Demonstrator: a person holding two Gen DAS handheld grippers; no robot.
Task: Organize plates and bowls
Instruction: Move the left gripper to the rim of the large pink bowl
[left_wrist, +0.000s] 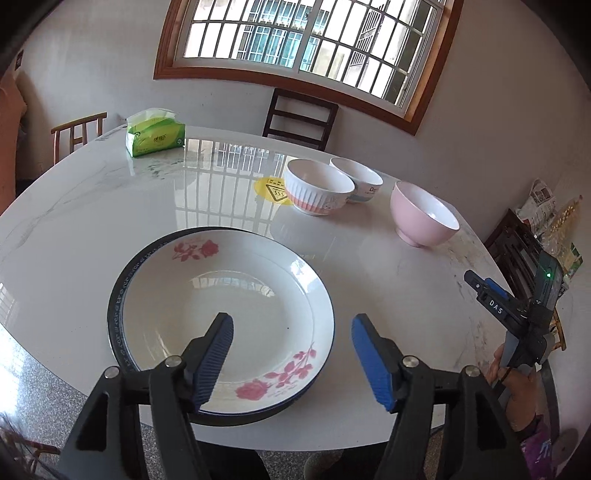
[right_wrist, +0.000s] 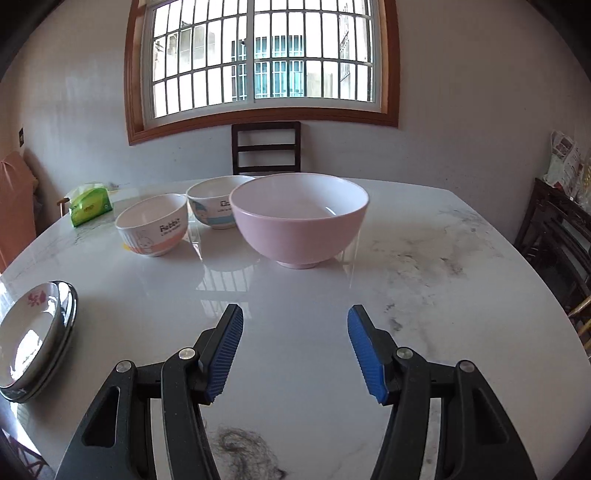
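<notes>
Left wrist view first: we see the left gripper (left_wrist: 291, 354) with its jaws spread wide and nothing between the blue pads, hanging over the near right part of the rose plate (left_wrist: 229, 314). That plate is white with pink roses and sits stacked on a second plate, the dark-rimmed plate (left_wrist: 114, 314), which shows mostly along the left edge. Both rest near the front edge of the marble table (left_wrist: 110, 206). Farther back on the right we count three bowls: the ribbed bowl (left_wrist: 317, 188) with a pink band, the cartoon bowl (left_wrist: 358, 179) just behind and touching or nearly touching it, and the pink bowl (left_wrist: 424, 218) standing apart to the right. We also note a green tissue pack (left_wrist: 155, 134) at the far left of the table, a dark chair (left_wrist: 299, 118) under the window (left_wrist: 306, 40), and a yellow sticker (left_wrist: 273, 190) on the tabletop. The right gripper (left_wrist: 487, 291) shows at the right edge, held in a hand (left_wrist: 513, 384). Right wrist view: the right gripper's jaws are spread, nothing between them, over bare table, pointing at the pink bowl straight ahead. The plate stack sits at the far left edge of this view.
</notes>
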